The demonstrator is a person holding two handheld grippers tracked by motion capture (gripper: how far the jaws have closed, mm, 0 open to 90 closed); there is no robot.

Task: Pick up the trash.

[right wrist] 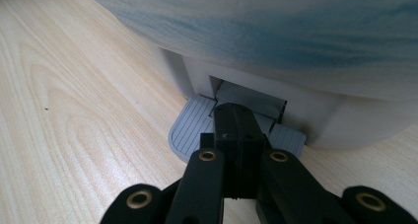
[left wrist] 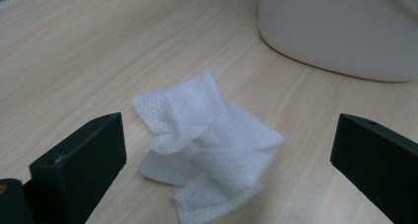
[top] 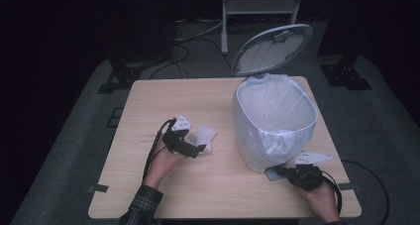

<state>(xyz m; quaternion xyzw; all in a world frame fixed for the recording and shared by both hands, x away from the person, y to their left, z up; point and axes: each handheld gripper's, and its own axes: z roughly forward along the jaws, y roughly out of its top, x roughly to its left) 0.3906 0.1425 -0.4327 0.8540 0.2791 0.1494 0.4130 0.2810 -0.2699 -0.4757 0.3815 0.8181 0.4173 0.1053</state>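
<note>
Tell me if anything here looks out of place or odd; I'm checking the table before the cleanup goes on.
One thing: a crumpled white tissue lies loose on the table, left of the pedal bin, between the left gripper's open fingers. The bin's lid stands open because the shut right gripper presses the pedal. Nothing spilled or damaged.

- Table (top: 148, 93): light wood top, rounded corners, pale grain.
- Floor (top: 74, 131): grey carpet on all sides of the table.
- Behind the table: white metal rack (top: 261, 7); black cables (top: 183, 51) run loose across the floor.
- Black stand bases (top: 119, 79) at left and right.
- Room dim; far background black.
</note>
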